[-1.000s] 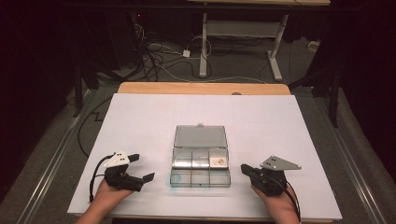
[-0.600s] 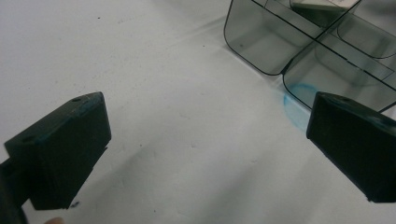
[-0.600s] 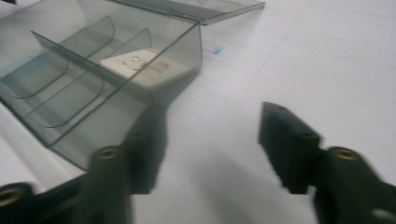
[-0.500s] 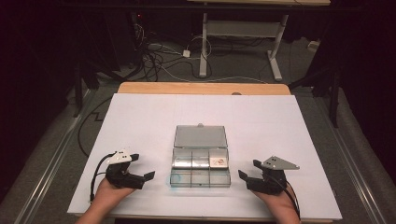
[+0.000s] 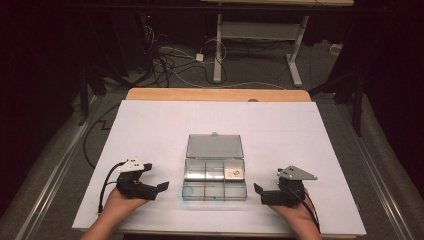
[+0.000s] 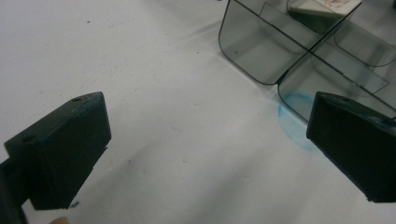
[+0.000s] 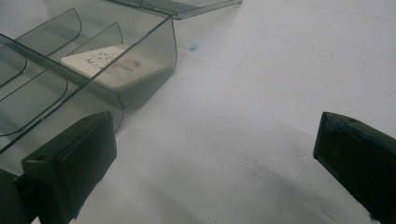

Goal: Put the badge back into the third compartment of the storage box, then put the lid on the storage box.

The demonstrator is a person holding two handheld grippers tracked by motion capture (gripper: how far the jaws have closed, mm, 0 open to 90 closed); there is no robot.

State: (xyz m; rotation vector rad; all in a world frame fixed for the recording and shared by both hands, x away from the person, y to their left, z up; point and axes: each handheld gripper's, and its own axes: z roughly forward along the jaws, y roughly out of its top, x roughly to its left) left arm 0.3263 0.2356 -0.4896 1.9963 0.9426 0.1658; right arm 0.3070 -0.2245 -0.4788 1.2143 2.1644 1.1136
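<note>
Trouble from this position would most likely come from the clear compartment box being light and loose on the white table cover. It sits at the lower middle of the high view, its lid thrown back flat toward the top of the frame, with a small pale card-like item lying in the right-hand cell of the far row. The left gripper waits at lower left, jaws spread with nothing between them, apart from the box's near left corner, where a faint blue ring mark stains the cover. The right gripper waits at lower right; its jaws have just been opening and now stand wide and empty. In the right gripper view its left-of-frame jaw sits very near the box's side wall, though I cannot tell whether they touch. My guess is that a careless sideways reach from there would shove the whole box across the smooth cover rather than enter a cell, or catch a thin divider and tip the tray. The card lies flat against the floor of its cell, so wide jaws coming down steeply may skate over it or pin it instead of lifting it. Bracing the box with the left gripper would reduce that risk.
</note>
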